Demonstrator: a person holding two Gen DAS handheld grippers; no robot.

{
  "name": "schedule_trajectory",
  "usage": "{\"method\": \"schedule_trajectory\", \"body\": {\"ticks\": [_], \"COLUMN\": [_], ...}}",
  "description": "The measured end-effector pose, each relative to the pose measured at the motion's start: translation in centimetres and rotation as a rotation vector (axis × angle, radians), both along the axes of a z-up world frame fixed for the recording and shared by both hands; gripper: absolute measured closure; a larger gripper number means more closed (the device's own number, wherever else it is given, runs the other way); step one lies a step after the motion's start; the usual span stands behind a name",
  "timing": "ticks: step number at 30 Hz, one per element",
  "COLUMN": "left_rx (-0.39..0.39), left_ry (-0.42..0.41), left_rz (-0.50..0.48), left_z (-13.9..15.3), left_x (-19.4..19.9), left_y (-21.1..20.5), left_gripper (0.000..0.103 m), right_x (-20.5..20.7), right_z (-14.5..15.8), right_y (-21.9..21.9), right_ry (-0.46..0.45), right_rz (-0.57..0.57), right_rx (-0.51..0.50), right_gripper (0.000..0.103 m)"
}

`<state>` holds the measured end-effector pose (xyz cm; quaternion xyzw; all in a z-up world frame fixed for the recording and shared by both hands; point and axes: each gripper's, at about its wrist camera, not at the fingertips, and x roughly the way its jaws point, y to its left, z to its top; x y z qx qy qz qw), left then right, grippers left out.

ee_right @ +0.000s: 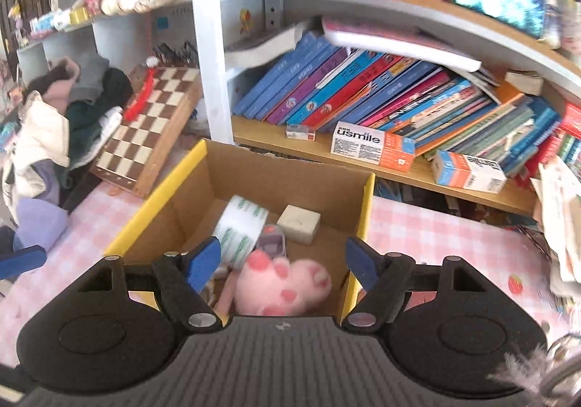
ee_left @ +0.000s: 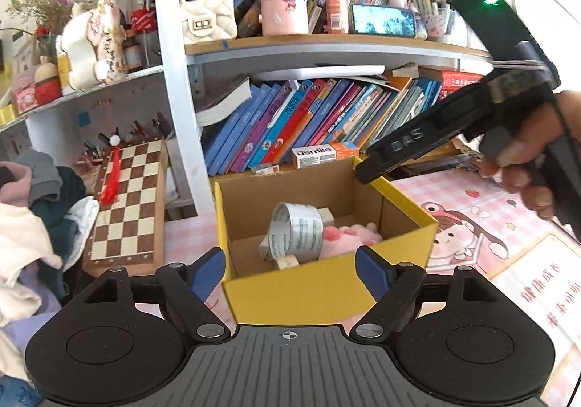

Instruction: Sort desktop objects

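Observation:
A yellow cardboard box (ee_left: 326, 294) stands open on the pink desk mat. Inside lie a roll of clear tape (ee_left: 297, 229), a pink plush paw (ee_left: 348, 236) and a white block (ee_left: 326, 215). My left gripper (ee_left: 290, 269) is open just in front of the box's near wall, with nothing between its blue pads. My right gripper (ee_right: 285, 261) is open above the box (ee_right: 366, 207), over the plush paw (ee_right: 283, 283) and the tape roll (ee_right: 239, 229); the white block (ee_right: 298, 223) lies further back. It holds nothing. In the left wrist view a hand (ee_left: 526, 167) holds it over the box's right rim.
A wooden chessboard (ee_left: 127, 203) leans left of the box, beside a pile of clothes (ee_left: 29, 225). A bookshelf with slanting books (ee_left: 290, 123) and small toothpaste cartons (ee_right: 370, 145) stands right behind. The pink cartoon mat (ee_left: 490, 225) stretches to the right.

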<state>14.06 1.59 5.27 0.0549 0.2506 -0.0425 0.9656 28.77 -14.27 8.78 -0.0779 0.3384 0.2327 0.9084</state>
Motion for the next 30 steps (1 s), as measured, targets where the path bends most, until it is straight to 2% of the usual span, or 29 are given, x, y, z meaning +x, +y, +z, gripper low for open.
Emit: {"method": "schedule_trajectory", "body": {"ticks": [2,6,14,20,30], "left_rx": [0.01,0.015,-0.001,0.036,0.027], "left_ry": [-0.01,-0.026,0.001,0.017,0.021], "left_rz": [0.0,0.021,0.051,0.059,0.088], "left_z": [0.5,1.0,0.3,-0.7,-1.6], "left_x": [-1.4,-4.1,-9.1,-12.2,-14.7], "left_y": [0.1,0.4,0.6,0.0,-0.2], "left_gripper": [0.02,0.012,0.011,0.008,0.007], "right_x": [-2.2,-7.1,-16.2,-21.2,-27.5], "right_z": [0.5,0.7,-1.4,-2.7,-6.0], "right_y": [-0.6,-1.6,-2.8,-3.3,-3.0], "right_ry": [-0.017,-0.045,-0.065,-0.082,-0.081], "right_rz": [-0.017,-0.054,-0.109,-0.15,-0.188], "right_rx": [0.015,0.04,0.045,0.051,0.002], "right_gripper": [0.027,0.026,0.023,0.022,0.019]}}
